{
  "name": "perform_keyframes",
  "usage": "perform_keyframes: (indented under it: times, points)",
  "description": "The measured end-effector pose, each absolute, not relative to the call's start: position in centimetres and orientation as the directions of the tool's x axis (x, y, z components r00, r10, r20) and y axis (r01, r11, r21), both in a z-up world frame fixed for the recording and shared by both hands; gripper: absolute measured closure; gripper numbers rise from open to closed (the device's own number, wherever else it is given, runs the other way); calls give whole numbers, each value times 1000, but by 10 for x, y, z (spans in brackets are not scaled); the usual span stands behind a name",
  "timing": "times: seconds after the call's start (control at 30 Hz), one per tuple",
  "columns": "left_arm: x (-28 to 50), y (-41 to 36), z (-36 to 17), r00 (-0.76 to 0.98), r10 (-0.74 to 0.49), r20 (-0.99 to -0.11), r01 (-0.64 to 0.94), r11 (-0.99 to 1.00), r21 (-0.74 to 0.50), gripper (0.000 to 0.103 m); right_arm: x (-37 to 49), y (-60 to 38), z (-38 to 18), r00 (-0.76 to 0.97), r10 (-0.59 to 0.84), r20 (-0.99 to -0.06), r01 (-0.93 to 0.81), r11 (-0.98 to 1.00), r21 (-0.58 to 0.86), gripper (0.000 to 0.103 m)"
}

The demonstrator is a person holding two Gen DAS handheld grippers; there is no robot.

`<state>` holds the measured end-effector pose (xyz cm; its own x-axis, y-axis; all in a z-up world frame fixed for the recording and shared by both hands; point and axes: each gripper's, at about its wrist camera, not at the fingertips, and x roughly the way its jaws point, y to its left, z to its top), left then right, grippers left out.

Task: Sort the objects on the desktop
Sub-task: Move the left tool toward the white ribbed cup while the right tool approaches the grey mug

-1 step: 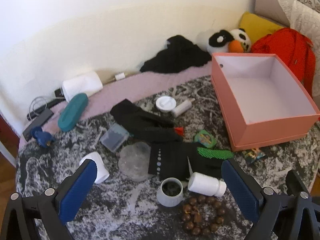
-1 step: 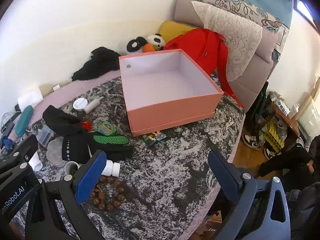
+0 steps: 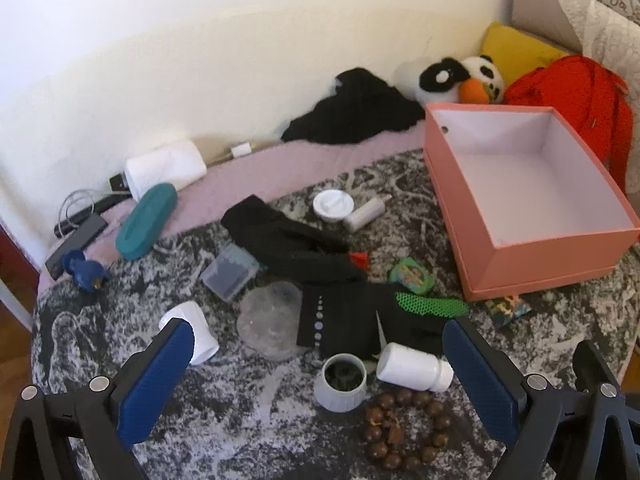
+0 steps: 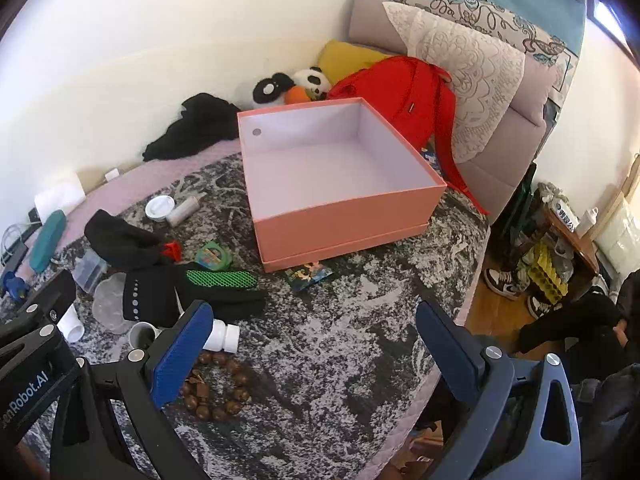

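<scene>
Both the left tool (image 3: 318, 376) and right tool (image 4: 312, 354) hang released, holding nothing. The pink box (image 4: 340, 216) sits bare at centre frame, clutter lower left. The white bottle (image 3: 414, 368) looks light, stiff and slick; pinch it across its middle.

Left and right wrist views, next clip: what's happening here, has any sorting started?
Nothing is being handled yet. The left gripper and right gripper both hover over the patterned cover with jaws wide open and empty. The pink box is empty. The clutter lies loose to its left: a white bottle on its side, a small grey cup, a wooden bead bracelet, black gloves, a clear lid and a teal case. The sorting appears not to have begun.
</scene>
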<state>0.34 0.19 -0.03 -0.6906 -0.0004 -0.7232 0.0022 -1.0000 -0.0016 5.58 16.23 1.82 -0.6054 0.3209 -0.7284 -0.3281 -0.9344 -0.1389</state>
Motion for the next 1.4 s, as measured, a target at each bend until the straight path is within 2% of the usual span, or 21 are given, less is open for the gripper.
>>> perform_keyframes:
  times: [0.13,0.27,0.53,0.83,1.4]
  points:
    - [12,6,-1,-714,-15,-700,2,-1000,20,0,54,158,19,-607,324,-726,-326,-934,-145,0]
    - [9,-3,-4,-680,-7,-733,15,-1000,-4,0,54,157,13,-613,320,-722,-326,-935,-138,0]
    - [-4,-13,-6,-655,-89,-751,82,-996,46,0,53,147,5,-618,316,-720,-305,-940,-151,0]
    - [2,-15,-17,-633,-254,-732,158,-967,199,0,37,144,-32,-603,260,-754,-249,-959,-132,0]
    - [6,-19,-28,-598,-252,-761,168,-968,189,0,40,142,-35,-587,265,-765,-265,-956,-128,0]
